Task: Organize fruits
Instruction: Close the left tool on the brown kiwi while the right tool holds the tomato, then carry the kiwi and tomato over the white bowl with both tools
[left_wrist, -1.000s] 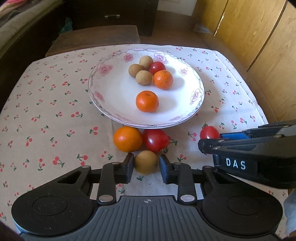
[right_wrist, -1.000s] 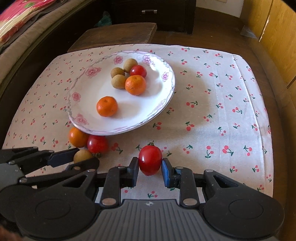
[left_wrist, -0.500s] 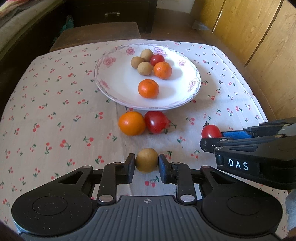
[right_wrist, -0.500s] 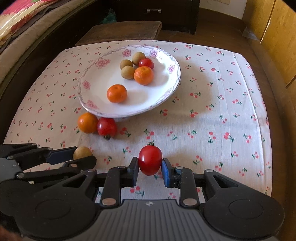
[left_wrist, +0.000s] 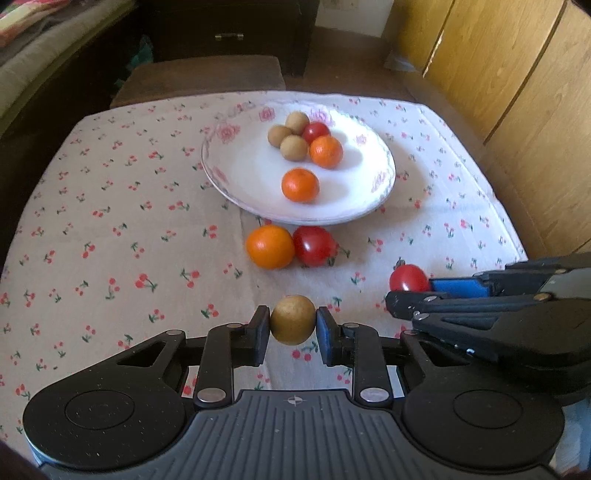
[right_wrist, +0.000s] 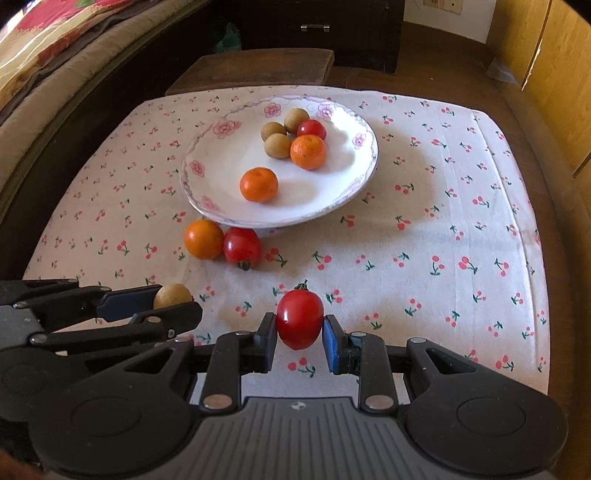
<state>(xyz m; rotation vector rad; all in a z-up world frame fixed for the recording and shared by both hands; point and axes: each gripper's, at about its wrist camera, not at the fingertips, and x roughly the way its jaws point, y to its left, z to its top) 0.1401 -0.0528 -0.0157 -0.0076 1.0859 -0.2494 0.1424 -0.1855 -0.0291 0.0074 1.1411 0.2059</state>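
Note:
My left gripper (left_wrist: 292, 325) is shut on a tan longan (left_wrist: 293, 319) and holds it above the cloth, near the table's front. My right gripper (right_wrist: 300, 330) is shut on a red tomato (right_wrist: 300, 318), also lifted. Each gripper shows in the other's view, the right gripper (left_wrist: 410, 286) to the right and the left gripper (right_wrist: 173, 301) to the left. A white flowered plate (left_wrist: 373, 195) holds two oranges, three longans and a small tomato. An orange (left_wrist: 270, 246) and a red tomato (left_wrist: 314, 246) lie on the cloth just in front of the plate.
The table wears a white cherry-print cloth (right_wrist: 443, 229). A dark wooden stool (right_wrist: 255, 66) stands behind the table. Wooden cabinet doors (left_wrist: 498, 74) are at the right, a sofa (right_wrist: 55, 74) at the left.
Both grippers have lifted and drawn back from the plate with their fruit. The orange and tomato on the cloth have stayed put.

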